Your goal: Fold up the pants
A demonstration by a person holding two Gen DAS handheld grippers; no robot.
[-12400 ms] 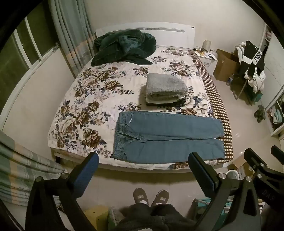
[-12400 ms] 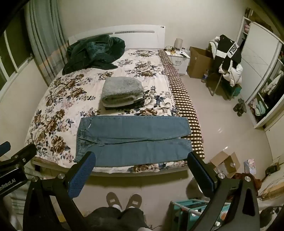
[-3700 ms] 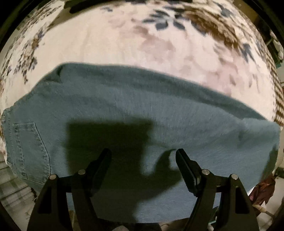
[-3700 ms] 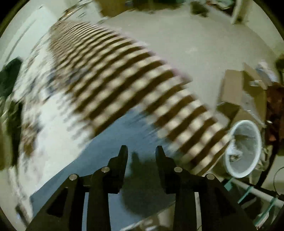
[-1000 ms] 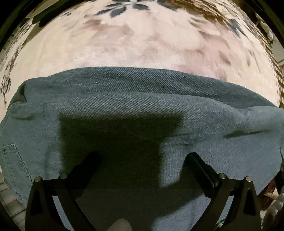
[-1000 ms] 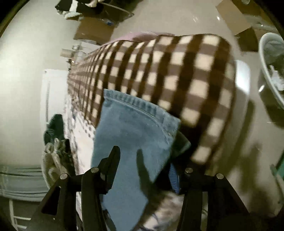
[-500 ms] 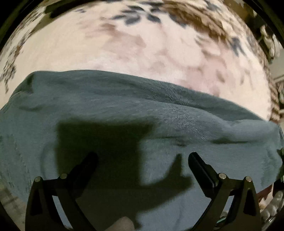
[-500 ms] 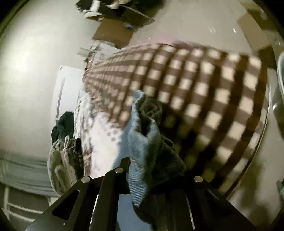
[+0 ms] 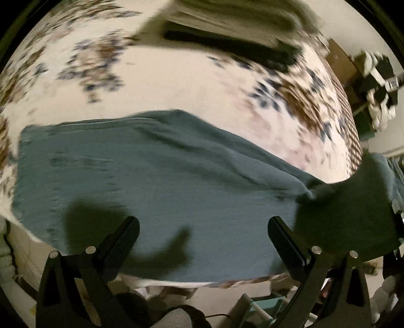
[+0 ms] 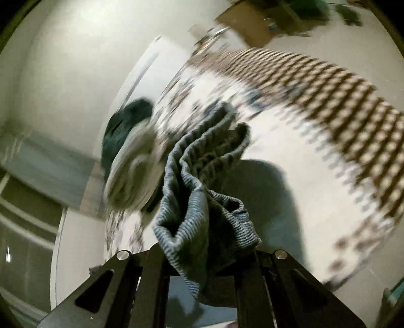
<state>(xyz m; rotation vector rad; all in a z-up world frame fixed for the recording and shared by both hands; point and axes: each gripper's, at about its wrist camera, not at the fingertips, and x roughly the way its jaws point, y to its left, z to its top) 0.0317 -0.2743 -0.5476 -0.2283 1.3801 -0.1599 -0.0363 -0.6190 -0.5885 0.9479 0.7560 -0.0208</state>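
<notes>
The blue jeans (image 9: 156,186) lie folded lengthwise across the near edge of the floral bed (image 9: 176,83). My left gripper (image 9: 202,229) is open and empty, hovering just above the middle of the jeans. My right gripper (image 10: 207,254) is shut on the bunched leg ends of the jeans (image 10: 199,181) and holds them lifted above the bed. In the left wrist view the lifted leg end (image 9: 353,201) hangs as a dark flap at the right.
A stack of folded grey and dark clothes (image 9: 240,30) lies on the bed beyond the jeans, also blurred in the right wrist view (image 10: 133,174). A brown checked sheet (image 10: 328,96) covers the bed's right side. A cardboard box (image 10: 255,22) stands on the floor.
My right gripper closed on the leg ends and has lifted them up and toward the waist end. My left gripper has pulled back a little from the jeans, still open.
</notes>
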